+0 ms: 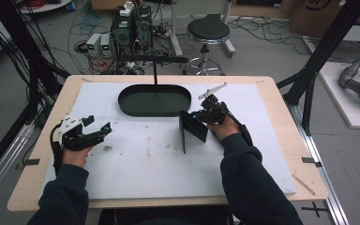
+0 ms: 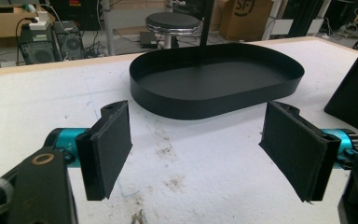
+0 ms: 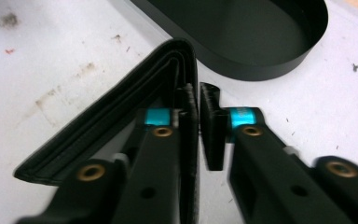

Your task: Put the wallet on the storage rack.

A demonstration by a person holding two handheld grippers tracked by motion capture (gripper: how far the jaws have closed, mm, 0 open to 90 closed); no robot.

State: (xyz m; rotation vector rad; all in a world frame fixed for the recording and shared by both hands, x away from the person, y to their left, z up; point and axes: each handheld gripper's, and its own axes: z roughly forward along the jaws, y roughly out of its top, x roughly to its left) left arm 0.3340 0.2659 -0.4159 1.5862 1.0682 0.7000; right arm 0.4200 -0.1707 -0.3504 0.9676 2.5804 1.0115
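Black wallet [image 1: 193, 127] stands on edge on the white foam mat [image 1: 159, 164], half open in a V, fold toward the tray, just right of mat centre. The right gripper [image 1: 198, 115] is at its right-hand flap.

In the right gripper view one jaw sits inside the V against the flap [image 3: 193, 116], the other outside it. A thin strip of mat shows between the outer pad [image 3: 213, 126] and the flap, so the jaws are open only a crack and not clamped; the wallet stands between them. Inner pad looks to touch the flap; cannot tell for sure.

Left gripper [image 1: 93, 126] hovers low over the left part of the mat, well apart from the wallet, jaws wide open, nothing between them. In the left gripper view its two pads [image 2: 109, 147] frame bare, stained mat.

Edges:
- Black oval tray [image 1: 127, 105] sits at the far middle of the mat, low vertical wall, empty. A thin black post [image 1: 155, 72] rises behind it.
- The wallet's fold end is near the tray's near wall, not touching.
- Mat stops short of the wooden table edge [image 1: 281, 103] on all sides.

Room to move: bare mat between the two grippers and toward the person; tight only between wallet and tray.
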